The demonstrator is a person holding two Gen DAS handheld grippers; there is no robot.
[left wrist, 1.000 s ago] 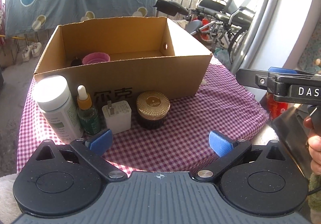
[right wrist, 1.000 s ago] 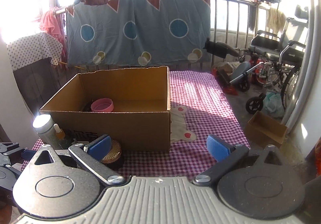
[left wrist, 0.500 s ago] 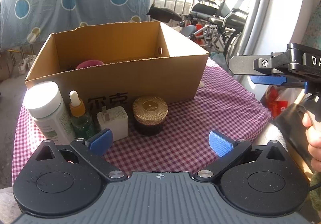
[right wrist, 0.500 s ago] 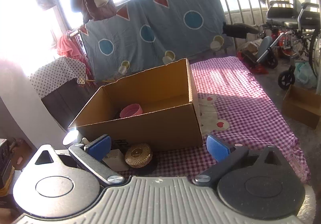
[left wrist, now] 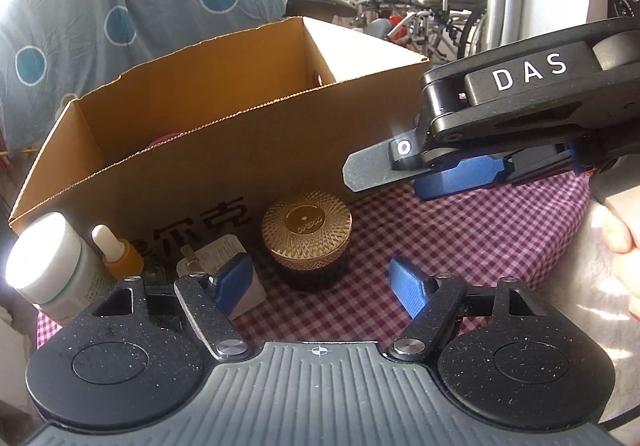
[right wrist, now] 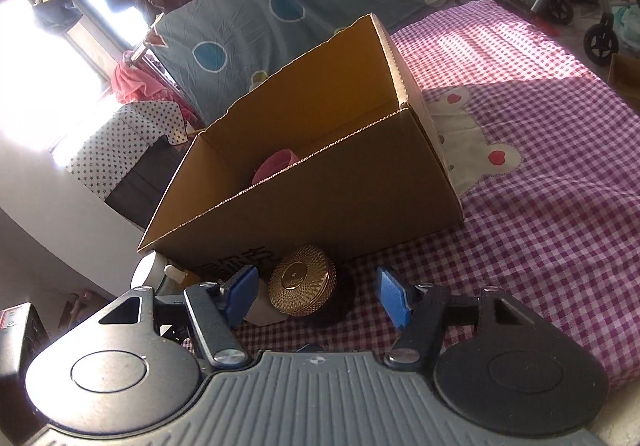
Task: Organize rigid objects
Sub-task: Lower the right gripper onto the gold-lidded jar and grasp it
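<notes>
A gold-lidded dark jar (left wrist: 307,224) (right wrist: 302,280) stands on the checked cloth in front of an open cardboard box (left wrist: 256,150) (right wrist: 340,198). Left of it stand a white plug adapter (left wrist: 218,252) (right wrist: 262,312), an amber-capped dropper bottle (left wrist: 118,256) and a white bottle (left wrist: 48,266). A pink cup (right wrist: 276,166) sits inside the box. My left gripper (left wrist: 322,284) is closing just short of the jar, with nothing between its blue pads. My right gripper (right wrist: 317,296) (left wrist: 384,180) is also closing, tilted, close before the jar; its pads do not touch it.
The purple checked cloth (right wrist: 540,206) with a bear patch stretches right of the box. A blue patterned sheet (left wrist: 140,6) hangs behind. Wheelchairs (left wrist: 432,6) stand at the far right. A hand (left wrist: 624,246) holds the right gripper at the right edge.
Both grippers have come down and nearer to the jar, and their jaws have narrowed. The right gripper has swung leftward into the left wrist view, and its view has rolled.
</notes>
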